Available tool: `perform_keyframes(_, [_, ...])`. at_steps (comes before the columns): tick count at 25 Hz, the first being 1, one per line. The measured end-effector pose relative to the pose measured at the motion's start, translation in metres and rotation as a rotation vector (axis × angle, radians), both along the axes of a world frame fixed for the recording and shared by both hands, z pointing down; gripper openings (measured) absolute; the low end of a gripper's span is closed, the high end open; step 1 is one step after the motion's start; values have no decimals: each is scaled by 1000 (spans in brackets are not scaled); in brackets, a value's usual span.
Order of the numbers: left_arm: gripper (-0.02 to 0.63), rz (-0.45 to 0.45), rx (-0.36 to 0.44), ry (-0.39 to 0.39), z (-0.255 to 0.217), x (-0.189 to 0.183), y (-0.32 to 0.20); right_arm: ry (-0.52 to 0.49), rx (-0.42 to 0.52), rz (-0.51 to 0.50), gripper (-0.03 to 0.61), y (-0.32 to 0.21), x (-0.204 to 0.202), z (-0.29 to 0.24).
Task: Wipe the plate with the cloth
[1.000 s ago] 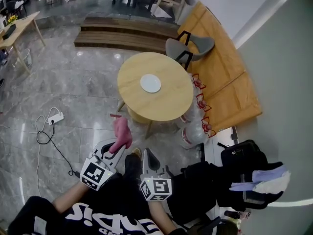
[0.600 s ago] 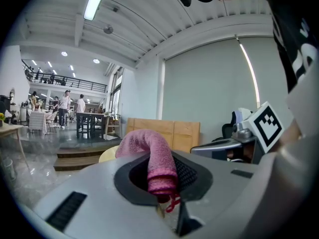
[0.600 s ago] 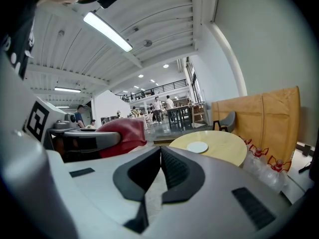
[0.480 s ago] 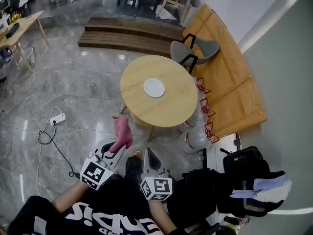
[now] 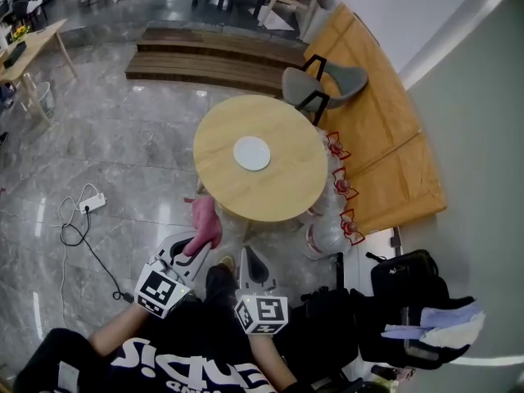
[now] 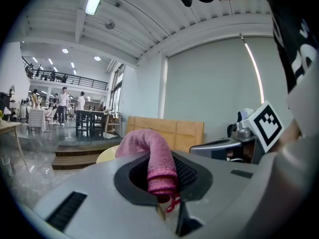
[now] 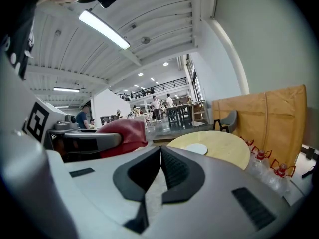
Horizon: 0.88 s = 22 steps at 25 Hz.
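Left claw (image 6: 164, 185): clamped on one pink cloth (image 6: 155, 159), whose free end arches up and over the jaws; it also shows low in the head view (image 5: 201, 246).
Right claw (image 7: 160, 156): jaws pressed together with nothing between them; it is held just beside the left one (image 5: 246, 259).
Cloth: a soft terry weave, rolled into a thick tube, with a thin red loop hanging at the pinched end; it points from the claw toward the surface (image 5: 205, 222).
Plate (image 5: 251, 153): one, white, round and flat, lying near the middle of the surface, well apart from both claws.
Surface (image 5: 219, 178): one round top of pale wood on slanted legs.
Between claws and surface: a stretch of glossy grey stone floor (image 5: 139, 146).
Chair (image 5: 322, 80): one, with a grey shell seat on a black frame, at the far edge of the surface.
Jugs (image 5: 321, 234): clear plastic, three red handles showing, clustered at the right foot of the surface.
Wooden panels (image 5: 385, 137): flat and light brown, along the wall at the right.
Power strip (image 5: 92, 199): one, white, on the floor at the left with a looped black cable.
Bag (image 5: 405, 273): black, at the person's right.
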State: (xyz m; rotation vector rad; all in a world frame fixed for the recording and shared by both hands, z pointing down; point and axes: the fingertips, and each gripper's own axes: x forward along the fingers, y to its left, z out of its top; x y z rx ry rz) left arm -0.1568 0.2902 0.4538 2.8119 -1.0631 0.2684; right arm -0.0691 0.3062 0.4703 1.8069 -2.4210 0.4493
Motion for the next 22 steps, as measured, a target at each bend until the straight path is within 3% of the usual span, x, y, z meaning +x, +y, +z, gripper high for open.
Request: perform_keyframes(22, [52, -67, -28, -17, 2, 86, -153, -29, -48, -83, 23, -153, 93, 10])
